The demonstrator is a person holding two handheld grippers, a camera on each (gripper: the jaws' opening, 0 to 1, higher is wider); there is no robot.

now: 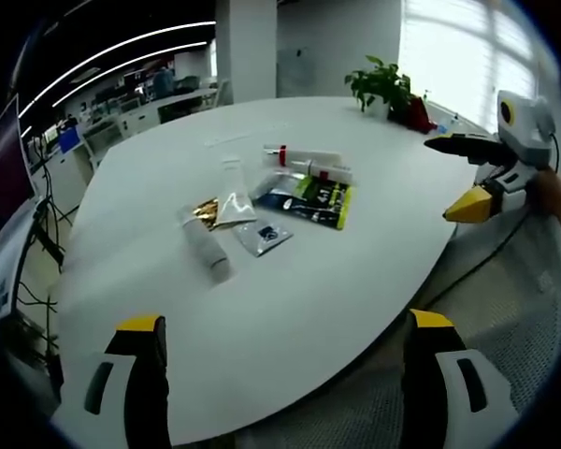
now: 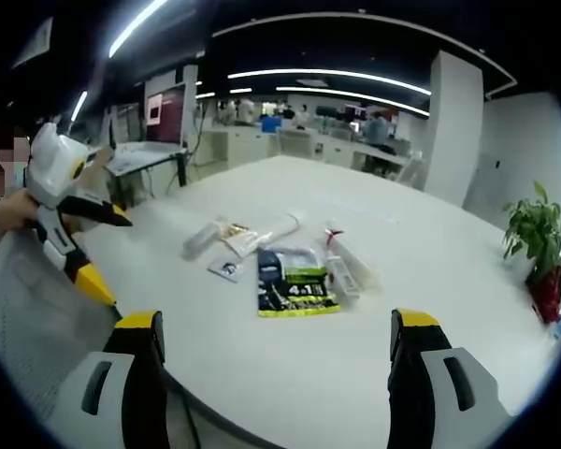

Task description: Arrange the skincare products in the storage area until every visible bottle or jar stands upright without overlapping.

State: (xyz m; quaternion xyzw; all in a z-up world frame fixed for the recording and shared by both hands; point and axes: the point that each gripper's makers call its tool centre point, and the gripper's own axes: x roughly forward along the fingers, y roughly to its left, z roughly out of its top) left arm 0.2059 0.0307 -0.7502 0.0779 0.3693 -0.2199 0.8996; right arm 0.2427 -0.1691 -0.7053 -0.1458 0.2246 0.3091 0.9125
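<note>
1. Left gripper view: the left gripper (image 1: pixel 285 327) has its jaws spread wide with nothing between them, low over the near edge of the white table (image 1: pixel 355 271). The skincare products lie flat in a loose cluster near the table's middle: a white tube (image 1: pixel 207 249) nearest the camera, a clear tube (image 1: pixel 232 192) lying over a gold sachet (image 1: pixel 204 210), a small grey sachet (image 1: pixel 263 236), a dark packet (image 1: pixel 310 199) with green print, and a red-capped tube (image 1: pixel 304 156) behind it. Print on the packets is too small to read. Another pale tube seems to lie just beside the red-capped one, though the two blur together.

2. Same view: the right gripper (image 1: pixel 466 178) enters from the right edge, jaws apart and empty, off the table's rim. A potted plant (image 1: pixel 383 86) stands at the far side.

3. Right gripper view: the right gripper's jaws stand wide and empty. The same cluster lies mid-table, the dark packet nearest. The left gripper comes in from the left, open, partly cut by the frame. The plant sits at the right edge.
</note>
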